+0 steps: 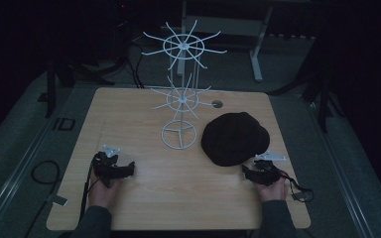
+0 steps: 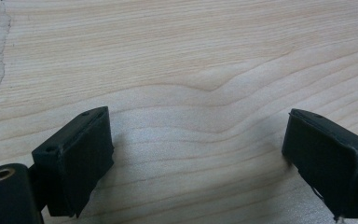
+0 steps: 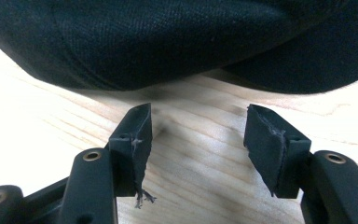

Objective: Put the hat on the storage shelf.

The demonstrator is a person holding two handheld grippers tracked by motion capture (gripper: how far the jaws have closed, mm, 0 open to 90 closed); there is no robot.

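My right gripper (image 1: 256, 170) rests on the worktop (image 1: 188, 198), jaws spread wide and empty. The hat (image 1: 234, 138) lies flat just beyond them at about eleven o'clock, its near brim close ahead. My left gripper (image 1: 121, 170), also wide open and empty, is well apart, so the right should reach it. The wire rack (image 1: 181, 94) stands at nine o'clock from the hat.

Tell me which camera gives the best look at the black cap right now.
The high view: it takes in the whole black cap lying on the table, right of the white wire rack and just ahead of the right gripper. The right gripper view has its near edge close up, beyond open jaws. The left gripper view looks at bare wood.
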